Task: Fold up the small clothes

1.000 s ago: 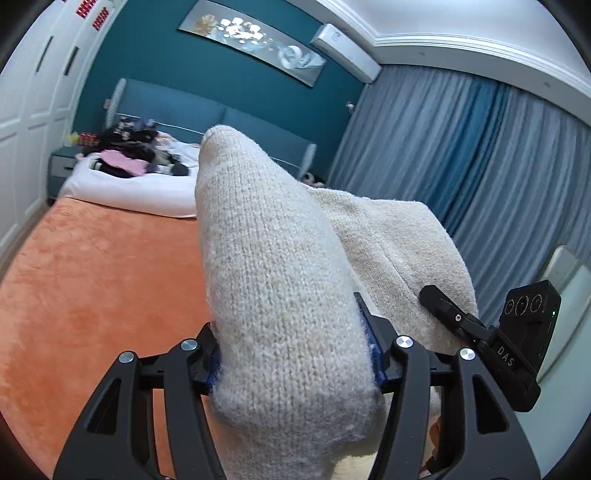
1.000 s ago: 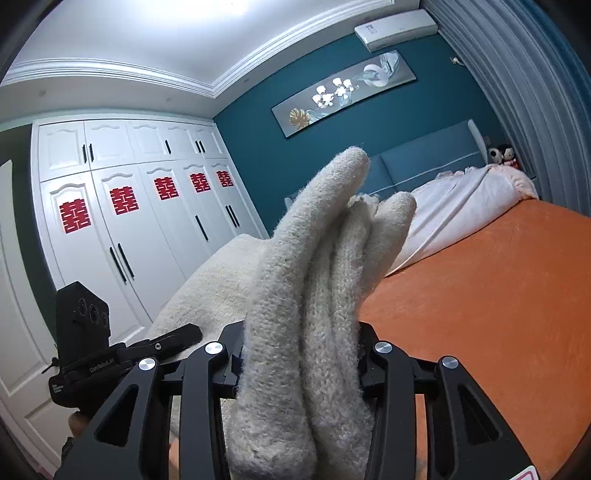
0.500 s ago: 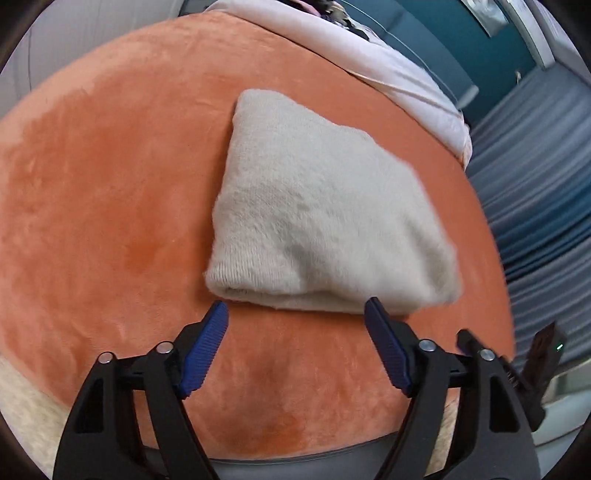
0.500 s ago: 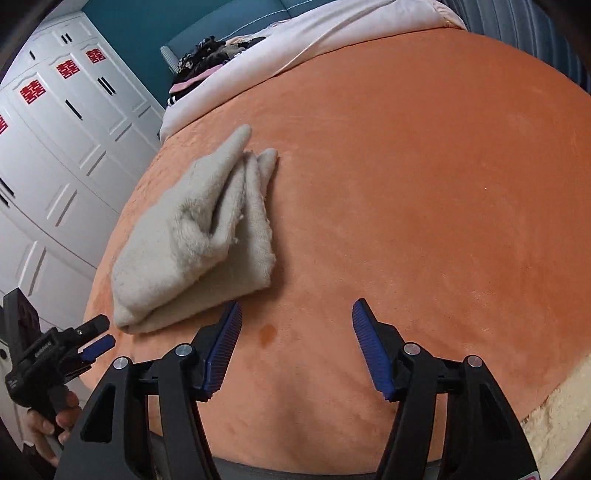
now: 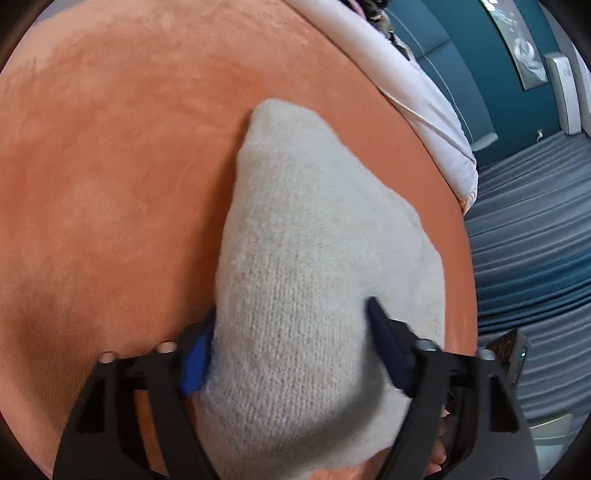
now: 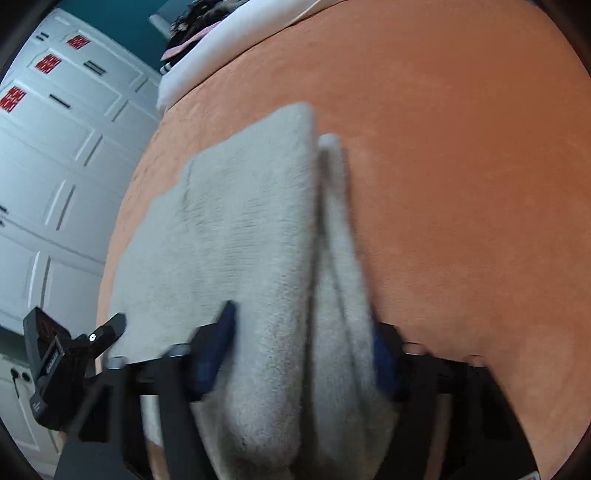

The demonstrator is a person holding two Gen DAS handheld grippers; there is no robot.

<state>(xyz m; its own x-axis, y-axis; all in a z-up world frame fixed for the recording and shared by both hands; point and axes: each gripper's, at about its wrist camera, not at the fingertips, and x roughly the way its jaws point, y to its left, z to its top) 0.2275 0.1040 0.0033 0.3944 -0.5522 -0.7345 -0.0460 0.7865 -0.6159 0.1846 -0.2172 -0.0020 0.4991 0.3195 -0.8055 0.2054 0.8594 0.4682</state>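
both fingers (image 5: 194,354) (image 6: 218,343) half-closed, clamping folded knit garment (image 5: 314,258) (image 6: 251,229).

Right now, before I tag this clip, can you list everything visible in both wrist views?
Folded beige knitted garment: one, beige, lying on the bedspread, near edge between both grippers' fingers.
Orange plush bedspread: one, orange, covering the bed.
White quilt: one, white, bunched at the head of the bed.
Dark clothes pile: one heap, black and pink, on the quilt.
Teal padded headboard: one, teal, behind the quilt.
White wardrobe doors with red emblems: several, white, along the wall.
Grey-blue curtains: one run, grey-blue, beside the bed.
Left hand-held gripper: one, black with blue pads, gripping the garment.
Right hand-held gripper: one, black with blue pads, gripping the garment.
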